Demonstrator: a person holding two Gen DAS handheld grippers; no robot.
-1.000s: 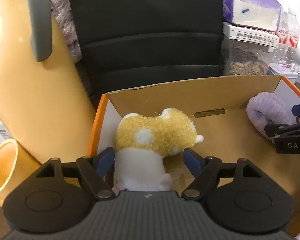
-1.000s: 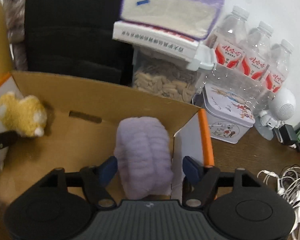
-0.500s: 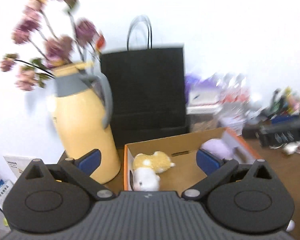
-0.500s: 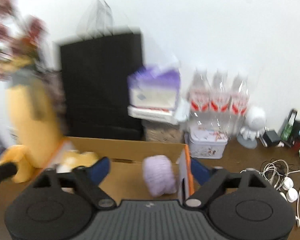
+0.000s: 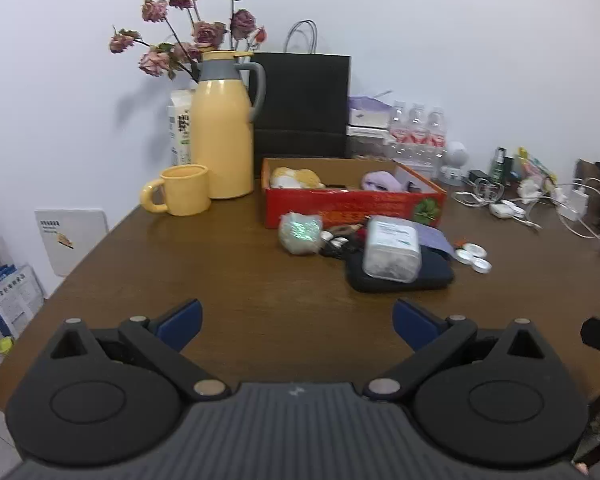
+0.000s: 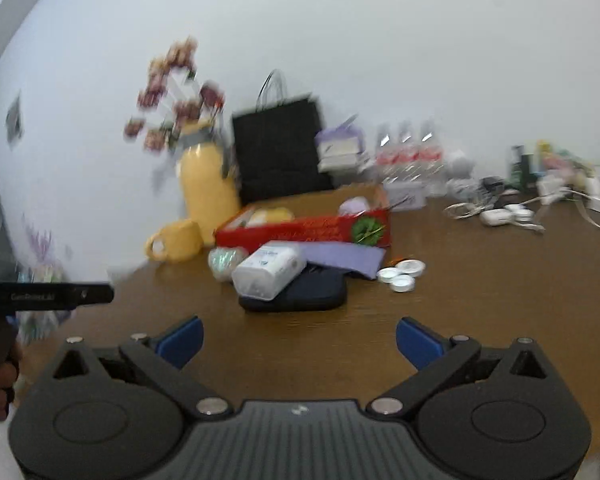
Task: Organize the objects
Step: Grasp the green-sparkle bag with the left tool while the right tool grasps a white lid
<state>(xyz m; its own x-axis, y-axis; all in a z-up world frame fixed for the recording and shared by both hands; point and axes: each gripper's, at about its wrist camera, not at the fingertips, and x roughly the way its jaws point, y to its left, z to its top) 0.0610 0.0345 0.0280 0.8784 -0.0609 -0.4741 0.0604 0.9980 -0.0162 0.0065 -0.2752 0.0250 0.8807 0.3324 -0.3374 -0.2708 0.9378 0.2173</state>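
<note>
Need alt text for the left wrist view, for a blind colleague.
The open, empty left gripper hovers above a brown table. Beyond, a red box holds a yellow plush and purple plush; unsorted clutter lies before it.

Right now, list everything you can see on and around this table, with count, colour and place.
cardboard box: 1, red outside, centre back of table
yellow plush toy: 1, yellow and white, left end inside box
purple fluffy item: 1, lilac, right end inside box
thermos jug: 1, yellow with grey top, left of box
mug: 1, yellow, in front of jug
dried roses: 1 bunch, dusky pink, behind jug
paper bag: 1, black, behind box
water bottles: 3, clear with red labels, right of bag
clear plastic container: 1, on dark pouch
dark pouch: 1, navy, in front of box
shiny pouch: 1, iridescent, in front of box
small round lids: 3, white, right of pouch
table: 1, brown wood
left gripper: open, empty
right gripper: open, empty
</note>
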